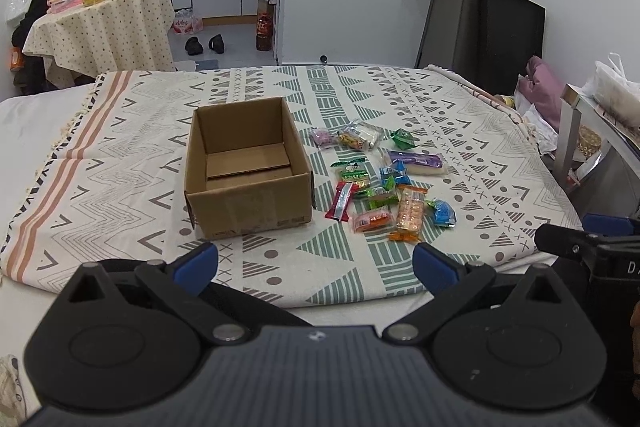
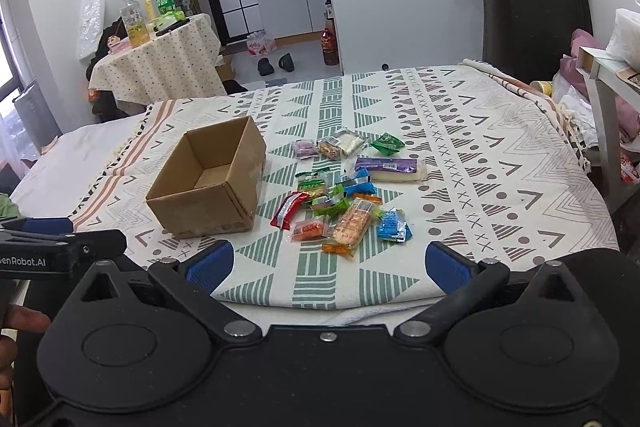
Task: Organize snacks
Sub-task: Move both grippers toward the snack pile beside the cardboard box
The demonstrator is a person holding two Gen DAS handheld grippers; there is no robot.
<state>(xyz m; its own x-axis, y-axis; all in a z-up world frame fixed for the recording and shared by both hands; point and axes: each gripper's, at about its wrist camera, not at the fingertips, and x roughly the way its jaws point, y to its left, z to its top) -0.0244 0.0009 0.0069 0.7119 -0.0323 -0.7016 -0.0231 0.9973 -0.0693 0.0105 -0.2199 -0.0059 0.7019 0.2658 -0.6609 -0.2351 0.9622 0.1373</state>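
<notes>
An open, empty cardboard box (image 1: 248,167) (image 2: 208,179) sits on the patterned cloth. To its right lies a loose pile of wrapped snacks (image 1: 380,183) (image 2: 344,195): an orange cracker pack (image 1: 409,215) (image 2: 351,225), a red stick pack (image 1: 341,201) (image 2: 287,210), a blue pack (image 1: 442,213) (image 2: 393,225), a long purple pack (image 1: 418,163) (image 2: 390,167) and a green pack (image 1: 404,138) (image 2: 387,143). My left gripper (image 1: 316,263) is open and empty, short of the box and snacks. My right gripper (image 2: 328,265) is open and empty, also short of the pile.
The patterned cloth (image 1: 440,115) covers a bed. A small round table (image 1: 104,23) with bottles stands at the back left. A metal stand (image 1: 580,131) with bags is at the right edge. The right gripper's side shows in the left wrist view (image 1: 592,247).
</notes>
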